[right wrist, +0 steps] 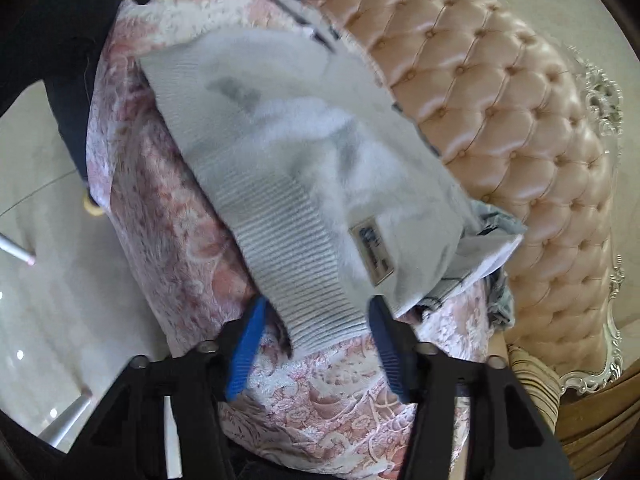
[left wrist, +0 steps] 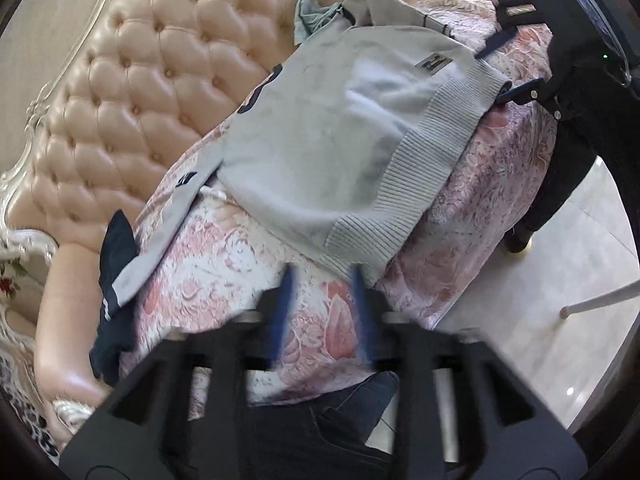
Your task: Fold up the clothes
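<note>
we've got grey sweater (left wrist: 340, 128) flat on pink floral sofa cover (left wrist: 224, 256), left tool (left wrist: 324, 280) apart & empty, right tool (right wrist: 316, 312) straddling hem (right wrist: 296, 264), grip unclear tbh

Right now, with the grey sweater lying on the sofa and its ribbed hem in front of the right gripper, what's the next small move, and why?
Probably close the right gripper on the ribbed hem of the grey sweater. The hem corner already sits between its blue fingers, which don't look pressed on it. The left gripper is open, just short of the hem's other corner, holding nothing.
</note>
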